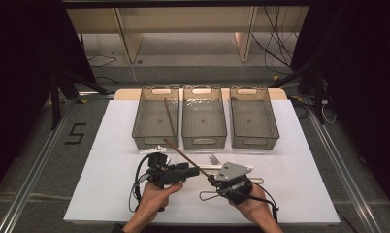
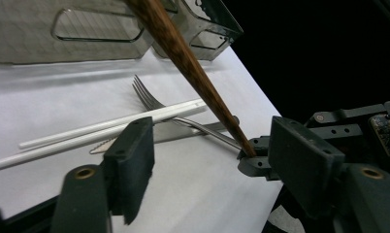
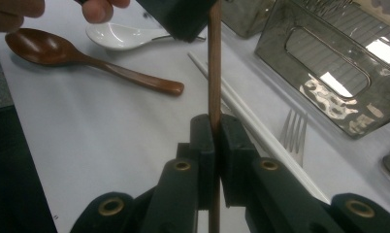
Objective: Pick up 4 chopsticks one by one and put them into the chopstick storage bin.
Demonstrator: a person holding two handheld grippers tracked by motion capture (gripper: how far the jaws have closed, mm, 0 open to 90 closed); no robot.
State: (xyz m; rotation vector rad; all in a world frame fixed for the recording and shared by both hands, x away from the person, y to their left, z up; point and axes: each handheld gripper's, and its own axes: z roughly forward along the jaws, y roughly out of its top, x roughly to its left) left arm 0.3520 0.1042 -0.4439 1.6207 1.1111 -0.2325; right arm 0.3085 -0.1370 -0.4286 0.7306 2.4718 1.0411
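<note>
A brown chopstick (image 1: 181, 153) (image 2: 193, 68) (image 3: 215, 63) slants up and back toward the bins, its thin end pinched between the pads of my right gripper (image 1: 211, 178) (image 3: 216, 126), which is shut on it. My left gripper (image 1: 193, 171) (image 2: 212, 145) stands open with the chopstick's lower part crossing the gap between its jaws. One of its pads (image 3: 181, 17) sits close beside the stick; I cannot tell if it touches. A second brown chopstick (image 1: 170, 116) leans in the left bin (image 1: 140, 121).
Three clear bins stand in a row at the back: left, middle (image 1: 203, 141) and right (image 1: 253, 143). On the white mat lie a metal fork (image 2: 149, 97) (image 3: 294, 133), white chopsticks (image 2: 110, 127) (image 3: 261, 136), a wooden spoon (image 3: 86, 60) and a white spoon (image 3: 120, 36).
</note>
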